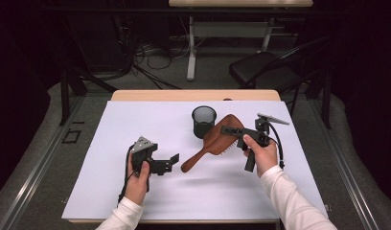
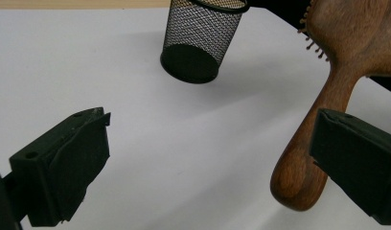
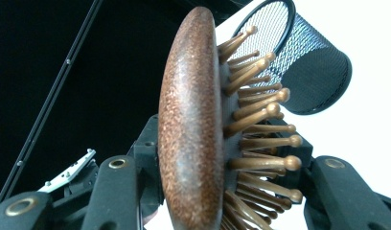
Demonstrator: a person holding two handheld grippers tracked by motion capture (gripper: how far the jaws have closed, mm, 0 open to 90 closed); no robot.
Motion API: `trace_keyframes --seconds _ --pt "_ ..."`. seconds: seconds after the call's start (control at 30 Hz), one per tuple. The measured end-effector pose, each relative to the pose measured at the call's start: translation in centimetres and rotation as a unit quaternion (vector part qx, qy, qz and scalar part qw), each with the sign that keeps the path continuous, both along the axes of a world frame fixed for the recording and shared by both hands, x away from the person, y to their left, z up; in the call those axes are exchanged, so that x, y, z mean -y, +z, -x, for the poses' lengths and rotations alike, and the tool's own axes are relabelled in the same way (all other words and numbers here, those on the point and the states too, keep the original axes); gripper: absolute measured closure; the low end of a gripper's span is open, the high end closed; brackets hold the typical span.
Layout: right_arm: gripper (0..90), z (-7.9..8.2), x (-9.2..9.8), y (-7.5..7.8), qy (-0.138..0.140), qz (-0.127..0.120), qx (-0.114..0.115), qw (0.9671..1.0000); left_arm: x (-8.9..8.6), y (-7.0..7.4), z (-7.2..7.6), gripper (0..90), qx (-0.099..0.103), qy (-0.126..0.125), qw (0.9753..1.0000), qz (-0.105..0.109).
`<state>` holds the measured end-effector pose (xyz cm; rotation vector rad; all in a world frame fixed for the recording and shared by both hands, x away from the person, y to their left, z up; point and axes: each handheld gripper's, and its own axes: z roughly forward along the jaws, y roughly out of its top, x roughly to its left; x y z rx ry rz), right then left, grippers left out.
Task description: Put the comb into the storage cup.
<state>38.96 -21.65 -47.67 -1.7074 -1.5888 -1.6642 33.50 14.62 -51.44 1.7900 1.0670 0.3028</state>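
- While the right gripper (image 1: 233, 130) clamps the head of the brown wooden paddle hairbrush (image 1: 213, 139) at the centre right of the high view, keep that clamp firm: one jaw bears on the smooth back, the other stands among the wooden bristles (image 3: 260, 139), as the right gripper view shows.
- Note that the brush hangs tilted, its head raised beside the rim of the black wire-mesh cup (image 1: 203, 120) and its handle sloping down toward the lower left; whether the handle end touches the white table sheet (image 1: 136, 120) cannot be told.
- Keep the left gripper (image 1: 168, 163) with its jaws standing apart, as they are now; the handle (image 2: 304, 158) lies just inside the right-hand jaw in the left gripper view.
- Judged from this layout, the step in hand is to take the handle with the left gripper. Centre the handle between both jaws before you close them.
- Grip the narrow neck rather than the rounded end, which is likely to slip.
- Avoid knocking the mesh cup, which stands upright just behind the brush head.
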Motion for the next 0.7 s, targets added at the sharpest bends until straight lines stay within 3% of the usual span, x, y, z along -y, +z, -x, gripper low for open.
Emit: trace_keyframes --seconds 0.17,0.33,0.43,0.7 --pt "48.7 -0.2 0.2 0.6 -0.008 -0.004 0.006 0.9999 0.1 -0.1 0.0 0.4 0.004 0.000 1.0000 -0.004" --pt "48.7 -0.5 0.6 0.9 -0.013 0.000 0.009 0.9999 0.0 -0.1 0.0 0.4 0.003 -0.002 0.9999 0.010" --pt "48.7 -0.6 0.8 1.1 -0.018 -0.001 0.008 0.9998 -0.1 0.0 0.0 0.4 0.006 -0.004 0.9999 0.007" --pt "48.6 -1.0 1.0 1.9 -0.031 0.003 0.020 0.9993 -0.1 -0.2 -0.1 0.9 -0.004 -0.010 0.9999 0.011"
